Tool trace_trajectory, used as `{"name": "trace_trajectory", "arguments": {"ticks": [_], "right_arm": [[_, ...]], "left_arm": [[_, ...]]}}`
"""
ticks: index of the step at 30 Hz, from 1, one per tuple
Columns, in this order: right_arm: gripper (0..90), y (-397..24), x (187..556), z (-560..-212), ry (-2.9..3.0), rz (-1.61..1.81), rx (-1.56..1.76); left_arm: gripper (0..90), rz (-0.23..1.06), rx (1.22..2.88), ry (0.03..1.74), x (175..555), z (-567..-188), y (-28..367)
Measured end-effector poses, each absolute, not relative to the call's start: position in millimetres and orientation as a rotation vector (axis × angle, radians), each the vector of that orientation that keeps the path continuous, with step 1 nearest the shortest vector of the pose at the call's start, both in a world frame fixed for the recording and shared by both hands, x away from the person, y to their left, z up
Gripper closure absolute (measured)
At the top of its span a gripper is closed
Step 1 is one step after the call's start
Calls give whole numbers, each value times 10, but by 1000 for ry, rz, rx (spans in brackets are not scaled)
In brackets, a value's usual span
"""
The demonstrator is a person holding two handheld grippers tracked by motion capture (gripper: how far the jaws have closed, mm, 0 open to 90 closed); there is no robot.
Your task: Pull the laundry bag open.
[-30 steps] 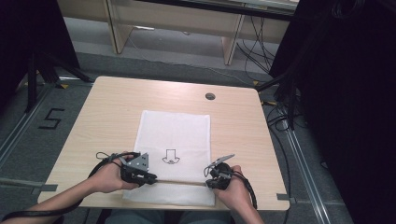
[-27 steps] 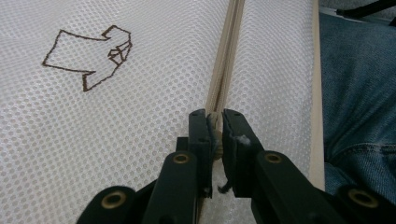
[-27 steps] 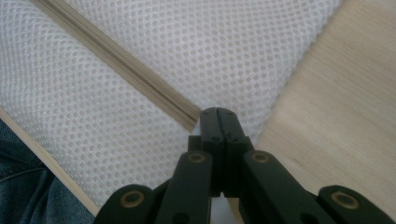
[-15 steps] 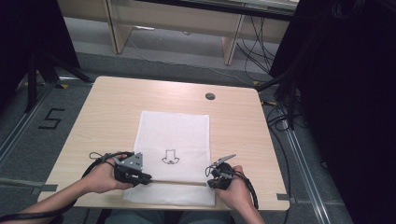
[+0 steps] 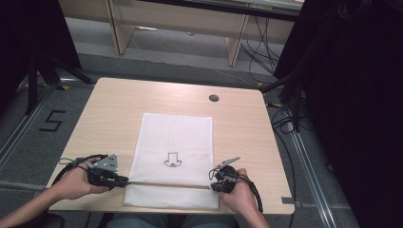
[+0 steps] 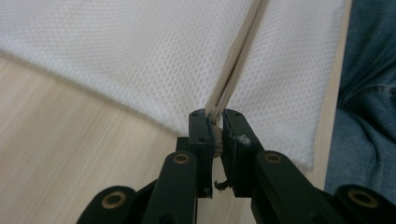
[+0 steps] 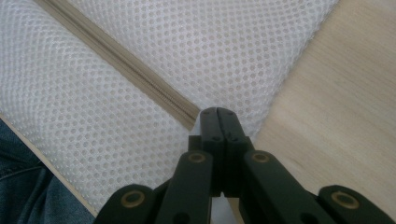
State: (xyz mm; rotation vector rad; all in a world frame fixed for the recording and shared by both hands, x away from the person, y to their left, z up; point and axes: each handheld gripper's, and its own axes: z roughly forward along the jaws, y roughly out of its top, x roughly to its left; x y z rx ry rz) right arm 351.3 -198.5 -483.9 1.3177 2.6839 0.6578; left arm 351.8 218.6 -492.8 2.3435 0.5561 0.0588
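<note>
Here zipper (image 5: 166, 184) runs crosswise betw. both tools, bag (image 5: 173, 142) lengthwise.

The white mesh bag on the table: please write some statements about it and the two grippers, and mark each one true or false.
1. The white mesh bag lies flat on the wooden table. True.
2. The left gripper is shut on the beige zipper at the bag's left edge. True.
3. The right gripper stands wide open above the bag. False: its jaws are shut, at the zipper's right end.
4. The bag bears a small black line drawing. True.
5. The zipper runs along the bag's far edge. False: it crosses the bag near the person's side.
</note>
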Motion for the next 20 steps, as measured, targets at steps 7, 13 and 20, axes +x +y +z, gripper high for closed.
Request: {"name": "trace_trajectory", "arguments": {"ticks": [7,13,20], "right_arm": [[900,-1982,3494,-4835,2669,660,1374],[900,-1991,3519,-4843,2688,668,1287],[674,-2032,3476,-4738,2625,801,1294]], "left_arm": [[823,67,2340,589,3508,-4966,2234],[818,72,2335,561,3503,-4975,2212],[453,163,2019,601,3564,-4801,2374]]}}
